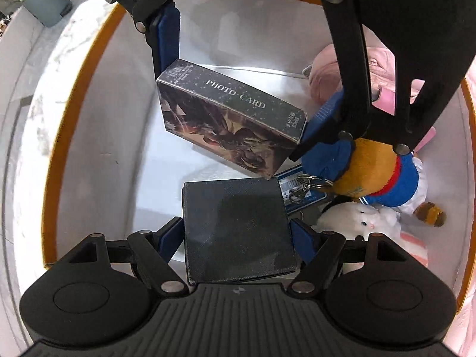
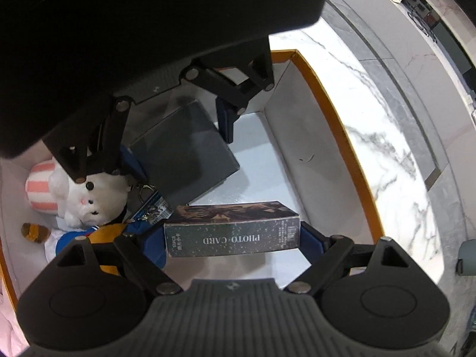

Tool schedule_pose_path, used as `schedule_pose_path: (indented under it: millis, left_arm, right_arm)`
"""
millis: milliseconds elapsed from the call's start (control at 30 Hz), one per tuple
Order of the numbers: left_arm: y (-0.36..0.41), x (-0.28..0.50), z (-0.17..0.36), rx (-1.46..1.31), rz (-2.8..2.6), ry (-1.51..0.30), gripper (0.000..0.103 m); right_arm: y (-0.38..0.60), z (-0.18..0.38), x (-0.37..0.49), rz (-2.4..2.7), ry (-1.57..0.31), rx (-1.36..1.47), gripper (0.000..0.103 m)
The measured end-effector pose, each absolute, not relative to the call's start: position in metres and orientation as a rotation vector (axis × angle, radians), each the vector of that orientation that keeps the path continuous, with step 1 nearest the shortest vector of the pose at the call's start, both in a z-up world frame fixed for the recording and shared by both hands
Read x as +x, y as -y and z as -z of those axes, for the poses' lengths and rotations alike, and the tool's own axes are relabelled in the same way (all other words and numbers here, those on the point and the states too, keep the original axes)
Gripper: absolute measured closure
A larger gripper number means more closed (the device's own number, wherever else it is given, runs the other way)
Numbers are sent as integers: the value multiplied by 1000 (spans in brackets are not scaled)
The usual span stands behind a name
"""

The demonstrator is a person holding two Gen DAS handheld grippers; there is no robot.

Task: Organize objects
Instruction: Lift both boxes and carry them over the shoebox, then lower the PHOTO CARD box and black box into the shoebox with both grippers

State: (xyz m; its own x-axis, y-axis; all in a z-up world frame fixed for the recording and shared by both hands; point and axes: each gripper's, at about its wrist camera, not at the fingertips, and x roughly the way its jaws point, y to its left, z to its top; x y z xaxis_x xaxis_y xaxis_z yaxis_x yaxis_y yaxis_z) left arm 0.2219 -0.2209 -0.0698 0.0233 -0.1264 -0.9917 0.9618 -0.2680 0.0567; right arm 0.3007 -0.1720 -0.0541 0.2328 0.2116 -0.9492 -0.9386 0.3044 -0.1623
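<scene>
Both grippers reach into a white box with an orange rim [image 1: 74,95]. My left gripper [image 1: 238,235] is shut on a plain black box [image 1: 238,232], held low over the floor of the white box; it also shows in the right wrist view [image 2: 184,151]. My right gripper [image 2: 235,238] is shut on a dark box marked PHOTO CARD [image 2: 232,235], held just beyond the black box [image 1: 232,113]. A white plush rabbit [image 2: 89,196] and an orange plush in blue and white [image 1: 383,175] lie at one side of the white box.
A pink plush [image 1: 324,68] and a blue card with a key ring [image 1: 303,190] lie by the toys. The white box rim [image 2: 336,125] stands on a marble counter [image 2: 386,136]. A grey pot with a plant [image 1: 44,0] stands outside.
</scene>
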Motion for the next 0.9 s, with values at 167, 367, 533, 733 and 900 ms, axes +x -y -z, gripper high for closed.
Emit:
schedule_pose_path:
  millis: [167, 367, 533, 733, 900]
  left_arm:
    - [219, 225, 80, 1358, 1479, -967, 12]
    - [209, 231, 88, 1363, 1463, -980, 11]
    - [200, 239, 89, 1312, 1460, -985, 11]
    - [199, 244, 95, 1282, 1452, -991, 14]
    - [195, 252, 100, 1227, 1436, -1013, 14]
  right_arm:
    - [172, 61, 303, -991, -1038, -910, 14]
    - [172, 70, 302, -1020, -1062, -905, 14]
    - [170, 73, 297, -1073, -1047, -898, 14]
    - [169, 77, 296, -1115, -1053, -903, 14]
    - [169, 87, 304, -1082, -1137, -883, 13]
